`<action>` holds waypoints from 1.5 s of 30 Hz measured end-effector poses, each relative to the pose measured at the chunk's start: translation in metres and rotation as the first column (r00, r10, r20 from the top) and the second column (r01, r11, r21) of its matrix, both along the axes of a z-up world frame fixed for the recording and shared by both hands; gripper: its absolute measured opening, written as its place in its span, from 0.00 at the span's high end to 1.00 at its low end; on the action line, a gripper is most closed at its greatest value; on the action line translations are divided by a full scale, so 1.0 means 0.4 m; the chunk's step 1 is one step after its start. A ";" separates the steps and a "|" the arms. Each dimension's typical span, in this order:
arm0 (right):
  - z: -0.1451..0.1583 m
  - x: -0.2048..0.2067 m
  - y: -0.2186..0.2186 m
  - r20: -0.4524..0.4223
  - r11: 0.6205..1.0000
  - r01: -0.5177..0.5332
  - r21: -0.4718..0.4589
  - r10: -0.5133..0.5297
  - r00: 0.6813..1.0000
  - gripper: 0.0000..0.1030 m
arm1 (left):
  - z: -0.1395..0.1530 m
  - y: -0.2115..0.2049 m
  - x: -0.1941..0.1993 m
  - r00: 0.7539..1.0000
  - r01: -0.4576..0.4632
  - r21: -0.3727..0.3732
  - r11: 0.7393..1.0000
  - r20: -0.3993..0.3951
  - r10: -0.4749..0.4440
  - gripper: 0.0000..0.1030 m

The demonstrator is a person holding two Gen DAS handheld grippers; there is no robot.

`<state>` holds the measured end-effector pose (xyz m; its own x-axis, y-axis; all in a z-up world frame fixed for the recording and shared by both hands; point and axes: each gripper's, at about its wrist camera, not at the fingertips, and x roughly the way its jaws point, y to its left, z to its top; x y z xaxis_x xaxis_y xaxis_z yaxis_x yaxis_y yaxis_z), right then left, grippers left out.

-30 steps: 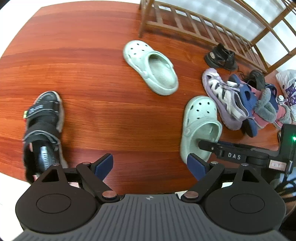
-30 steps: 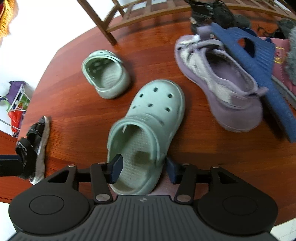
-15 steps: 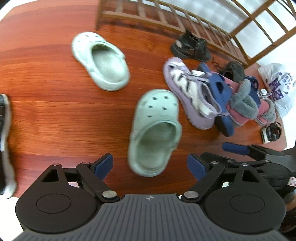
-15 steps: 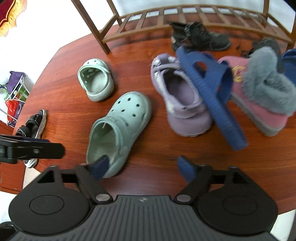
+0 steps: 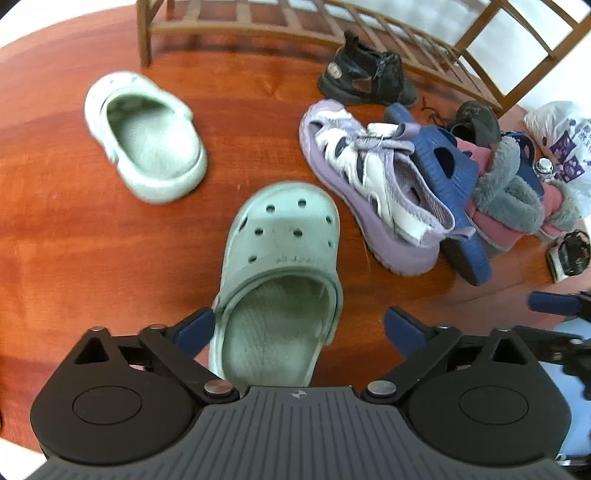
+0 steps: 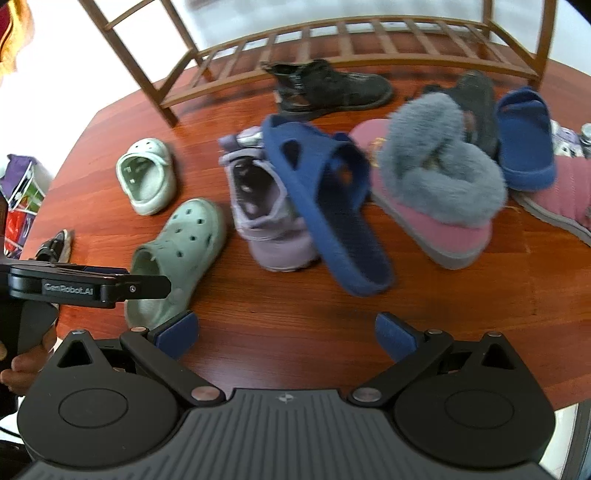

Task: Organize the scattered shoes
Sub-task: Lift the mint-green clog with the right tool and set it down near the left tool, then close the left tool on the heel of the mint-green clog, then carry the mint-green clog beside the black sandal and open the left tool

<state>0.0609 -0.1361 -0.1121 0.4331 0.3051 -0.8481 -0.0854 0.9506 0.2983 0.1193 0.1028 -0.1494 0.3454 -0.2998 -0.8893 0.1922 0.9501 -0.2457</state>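
We see the left gripper [image 5: 297, 326] spread wide, its blue-padded fingers [image 5: 194, 328] on either side of the heel of a pale green perforated rubber clog [image 5: 280, 273]. The left pad sits just beside the clog's heel edge; we cannot tell if it touches. The right pad is well clear of it. The clog lies flat on the reddish-brown wooden floor [image 5: 74, 240], toe pointing far.

A second pale green clog [image 5: 147, 136] lies far left, opening toward us, apart from the first.

To the right of the near clog we see a lilac and white strapped sandal-sneaker [image 5: 380, 184], touching a dark blue rubber slide [image 5: 447, 166] that leans on it. Right of that is a pink slipper boot with grey fur cuff [image 5: 506, 199]. A black ankle boot [image 5: 365, 79] lies far, just in front of the slatted wooden shoe rack [image 5: 280, 18]. A white plastic bag with purple print [image 5: 561, 136] sits far right.

In the right wrist view, the right gripper [image 6: 286, 334] is also spread wide, holding nothing, over bare floor near the pile. The left gripper's black body comes in from the left over the near clog's heel, with a hand [image 6: 22, 365] below it. A black strapped sandal [image 6: 55, 245] shows at the left edge. Some blur on the pile.
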 end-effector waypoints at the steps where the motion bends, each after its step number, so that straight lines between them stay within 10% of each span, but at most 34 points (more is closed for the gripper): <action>1: 0.002 -0.002 -0.010 0.000 1.000 0.004 -0.001 -0.004 1.000 0.01 | -0.002 -0.008 0.004 1.000 0.007 0.016 1.000 0.014 -0.007 0.03; 17: -0.016 -0.016 -0.155 -0.001 0.997 0.083 -0.004 -0.083 0.997 0.01 | -0.052 -0.033 0.079 0.992 0.109 0.144 0.984 0.044 -0.116 0.04; 26: -0.019 -0.030 -0.161 -0.005 0.993 0.121 0.001 -0.121 0.993 0.01 | -0.061 -0.031 0.062 0.992 0.099 0.124 0.987 0.069 -0.108 0.24; 35: -0.023 -0.023 -0.112 -0.008 0.997 0.081 0.007 -0.081 0.997 0.01 | -0.038 0.041 -0.001 0.993 -0.098 0.112 0.989 0.071 0.090 0.25; 45: -0.032 -0.002 -0.029 -0.013 1.000 -0.004 0.015 0.004 1.000 0.01 | -0.022 0.186 -0.081 0.942 -0.335 0.116 0.935 0.062 0.330 0.25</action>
<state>0.0603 -0.1475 -0.1248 0.4206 0.3195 -0.8491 -0.0855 0.9457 0.3136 0.0870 0.1772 -0.1582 0.4433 -0.0501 -0.8950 -0.1329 0.9837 -0.1209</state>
